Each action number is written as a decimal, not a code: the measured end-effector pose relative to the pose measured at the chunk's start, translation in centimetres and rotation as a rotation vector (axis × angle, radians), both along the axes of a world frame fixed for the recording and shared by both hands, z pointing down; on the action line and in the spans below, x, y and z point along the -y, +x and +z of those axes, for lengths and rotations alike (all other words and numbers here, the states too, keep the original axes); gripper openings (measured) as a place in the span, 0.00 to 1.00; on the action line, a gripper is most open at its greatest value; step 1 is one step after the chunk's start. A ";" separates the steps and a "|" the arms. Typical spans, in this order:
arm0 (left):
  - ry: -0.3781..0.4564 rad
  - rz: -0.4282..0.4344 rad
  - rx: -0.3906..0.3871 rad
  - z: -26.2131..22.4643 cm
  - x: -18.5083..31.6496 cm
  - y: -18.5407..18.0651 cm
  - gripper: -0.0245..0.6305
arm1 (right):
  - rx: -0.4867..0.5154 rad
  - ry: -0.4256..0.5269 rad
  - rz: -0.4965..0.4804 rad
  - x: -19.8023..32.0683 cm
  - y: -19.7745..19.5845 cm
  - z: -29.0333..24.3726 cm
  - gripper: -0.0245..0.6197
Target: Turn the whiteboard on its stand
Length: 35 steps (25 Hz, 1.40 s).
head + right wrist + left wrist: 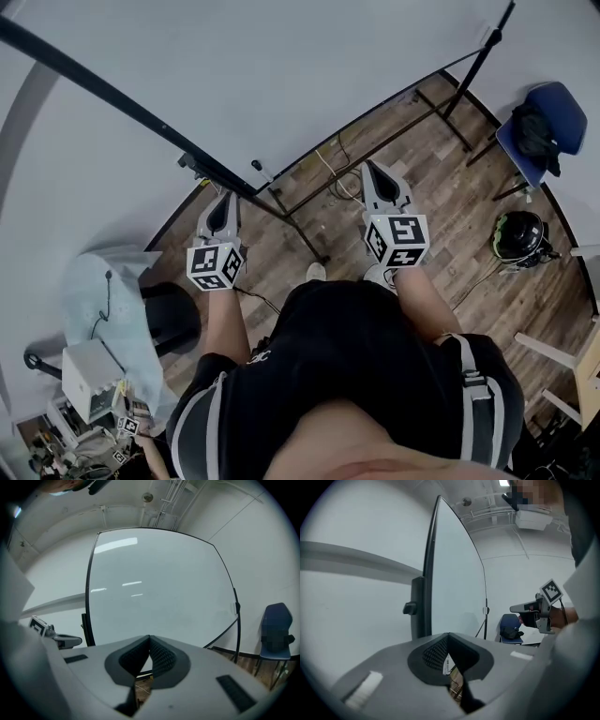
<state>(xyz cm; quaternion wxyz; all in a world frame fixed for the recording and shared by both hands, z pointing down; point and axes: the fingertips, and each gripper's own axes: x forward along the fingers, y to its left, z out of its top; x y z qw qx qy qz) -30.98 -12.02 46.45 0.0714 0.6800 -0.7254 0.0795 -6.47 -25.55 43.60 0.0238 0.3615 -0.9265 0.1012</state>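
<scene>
Dark shirt [366, 366] of the person fills the bottom of the head view, both forearms reaching forward. Left tongs [225, 197]: jaws pressed together, nothing between them. Right tongs [372, 171]: jaws also meet at the tips, empty.

Whiteboard [281, 75] stands just ahead on its stand [375, 150], on a wood floor [441, 206]. The right gripper view faces the white surface almost squarely. The left gripper view sees it nearly edge-on, with a clamp knob [410, 607] on the dark upright.

Progress: turn looks not yet begun. Neither pair of tongs grips the frame. The left sits close by the board's dark edge; contact cannot be judged. Everything remains: take hold, swing the board, release.

Hard to read: board's upper part cut off in the head view; pivot lock state unclear. Blue chair [544, 131] off right, its load indistinct.
</scene>
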 end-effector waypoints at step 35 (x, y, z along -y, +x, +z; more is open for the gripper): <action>-0.014 0.141 0.075 -1.3 8.5 19.3 0.05 | 0.046 0.111 0.182 -1.2 14.9 -1.2 0.05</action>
